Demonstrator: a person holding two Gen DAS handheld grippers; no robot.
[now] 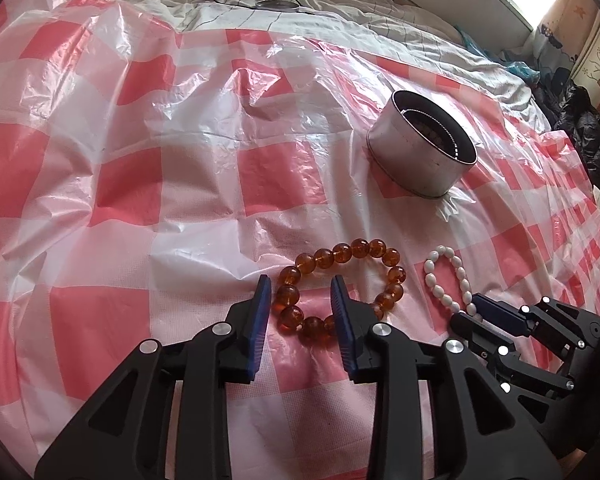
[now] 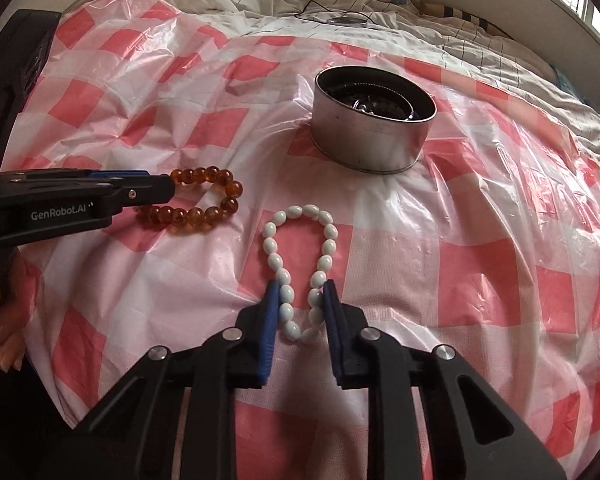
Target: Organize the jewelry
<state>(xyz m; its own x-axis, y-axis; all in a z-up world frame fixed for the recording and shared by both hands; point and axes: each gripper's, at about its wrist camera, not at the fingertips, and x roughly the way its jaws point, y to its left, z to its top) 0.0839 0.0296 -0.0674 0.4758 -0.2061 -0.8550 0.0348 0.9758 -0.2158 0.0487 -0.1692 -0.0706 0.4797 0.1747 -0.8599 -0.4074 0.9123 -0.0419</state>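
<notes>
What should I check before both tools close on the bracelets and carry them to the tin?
1. Left tool open around the amber bracelet's near beads: ok.
2. Right tool open, straddling the white bracelet's near end: ok.
3. Fingers touching beads: cannot tell.
4. Metal tin upright, lid off: ok.
5. Room left in the tin: cannot tell, something dark already inside.
6. Bracelets apart, not tangled: ok.

Each wrist camera sits close behind its own gripper, looking forward and down along the fingers at the bed, the left gripper beside the right gripper, both views sharing the tin, the amber beads and the white beads.
</notes>
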